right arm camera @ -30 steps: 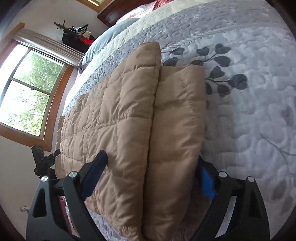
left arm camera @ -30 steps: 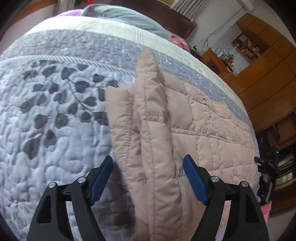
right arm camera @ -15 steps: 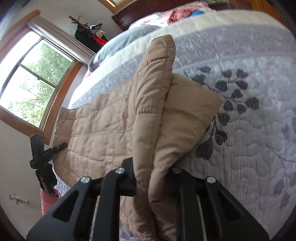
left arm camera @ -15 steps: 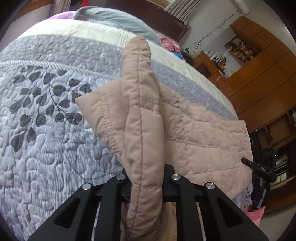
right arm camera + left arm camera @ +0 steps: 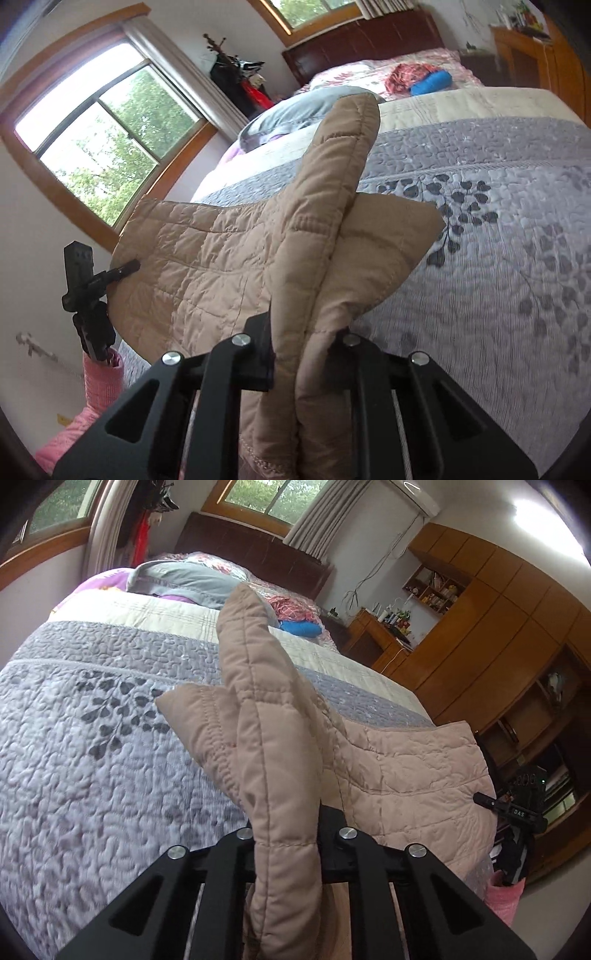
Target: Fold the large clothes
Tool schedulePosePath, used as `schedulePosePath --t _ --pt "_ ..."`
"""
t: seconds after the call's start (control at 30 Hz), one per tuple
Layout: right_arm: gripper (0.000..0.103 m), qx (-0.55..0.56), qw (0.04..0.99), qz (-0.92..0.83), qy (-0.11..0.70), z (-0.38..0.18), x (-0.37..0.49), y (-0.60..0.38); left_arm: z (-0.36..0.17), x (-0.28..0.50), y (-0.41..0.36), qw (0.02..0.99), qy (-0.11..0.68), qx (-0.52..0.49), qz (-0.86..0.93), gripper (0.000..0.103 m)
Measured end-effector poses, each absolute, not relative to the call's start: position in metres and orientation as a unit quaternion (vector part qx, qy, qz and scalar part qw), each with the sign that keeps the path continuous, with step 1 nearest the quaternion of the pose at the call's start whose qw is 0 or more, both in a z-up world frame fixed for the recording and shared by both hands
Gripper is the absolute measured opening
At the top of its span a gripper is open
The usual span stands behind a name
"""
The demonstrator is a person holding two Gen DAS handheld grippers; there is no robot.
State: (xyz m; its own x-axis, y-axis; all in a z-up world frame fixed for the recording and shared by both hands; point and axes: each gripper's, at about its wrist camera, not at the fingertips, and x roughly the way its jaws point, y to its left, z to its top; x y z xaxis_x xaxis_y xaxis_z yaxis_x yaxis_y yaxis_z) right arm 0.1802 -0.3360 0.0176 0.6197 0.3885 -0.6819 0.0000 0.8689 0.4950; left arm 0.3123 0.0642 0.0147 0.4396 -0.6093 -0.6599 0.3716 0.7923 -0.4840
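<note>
— Two grips on: our left claw (image 5: 286, 834) and right claw (image 5: 308, 354) each pinch a bunched fold of the jacket (image 5: 406, 768), raised off the quilt (image 5: 92, 775).
— Rest of it lies flat behind. We judge it's one fold started, more to come.

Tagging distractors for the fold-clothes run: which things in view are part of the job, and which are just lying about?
In the job:
- tan quilted padded jacket, one folded edge in each pair of jaws
- left gripper, shut on it
- right gripper, shut on it
- grey leaf-print quilted bedspread beneath

Lying about:
- grey pillow
- blue rolled bundle
- red patterned cloth
</note>
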Motion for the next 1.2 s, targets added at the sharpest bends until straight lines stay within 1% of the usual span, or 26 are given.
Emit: schedulePosePath --t 0.17,0.27,0.4,0.5,0.57,0.6,0.63,0.73,0.9,0.93,0.97,1.03,1.07,1.13,1.17,1.2 --pt "0.014 0.225 0.866 0.123 0.43 0.008 0.146 -0.314 -0.001 0.27 0.076 0.841 0.447 -0.11 -0.285 0.013" --pt "0.014 0.228 0.857 0.125 0.445 -0.011 0.134 -0.307 -0.028 0.258 0.081 0.835 0.466 -0.1 -0.274 0.014" --pt "0.015 0.246 0.842 0.11 0.468 -0.049 0.126 -0.309 -0.069 0.249 0.083 0.839 0.484 -0.07 -0.24 0.015" --pt "0.017 0.261 0.829 0.089 0.487 -0.079 0.126 -0.315 -0.105 0.255 0.089 0.829 0.505 -0.073 -0.229 0.021" --pt "0.019 0.275 0.82 0.085 0.494 -0.097 0.125 -0.319 -0.12 0.256 0.093 0.824 0.512 -0.08 -0.228 0.027" --pt "0.019 0.284 0.816 0.085 0.496 -0.107 0.125 -0.322 -0.127 0.256 0.094 0.825 0.509 -0.08 -0.23 0.029" --pt "0.02 0.294 0.813 0.088 0.494 -0.114 0.124 -0.324 -0.129 0.253 0.093 0.827 0.507 -0.077 -0.23 0.03" --pt "0.021 0.313 0.811 0.096 0.485 -0.126 0.12 -0.327 -0.13 0.246 0.087 0.837 0.496 -0.063 -0.223 0.032" --pt "0.024 0.325 0.811 0.1 0.477 -0.134 0.119 -0.328 -0.127 0.241 0.078 0.849 0.486 -0.038 -0.205 0.033" --pt "0.025 0.321 0.812 0.101 0.477 -0.133 0.12 -0.328 -0.127 0.24 0.078 0.848 0.487 -0.04 -0.203 0.036" --pt "0.029 0.315 0.815 0.097 0.477 -0.131 0.12 -0.328 -0.126 0.24 0.08 0.848 0.489 -0.042 -0.2 0.042" --pt "0.042 0.309 0.816 0.082 0.482 -0.128 0.117 -0.33 -0.122 0.24 0.087 0.849 0.494 -0.051 -0.181 0.051" --pt "0.045 0.3 0.819 0.071 0.485 -0.124 0.118 -0.331 -0.116 0.238 0.093 0.849 0.494 -0.055 -0.177 0.052" --pt "0.045 0.261 0.835 0.043 0.483 -0.109 0.107 -0.329 -0.105 0.23 0.103 0.856 0.486 -0.063 -0.166 0.052" --pt "0.043 0.247 0.84 0.035 0.482 -0.103 0.102 -0.328 -0.095 0.224 0.109 0.862 0.478 -0.061 -0.154 0.051" --pt "0.039 0.227 0.847 0.022 0.48 -0.093 0.094 -0.325 -0.085 0.216 0.113 0.872 0.467 -0.052 -0.139 0.05"
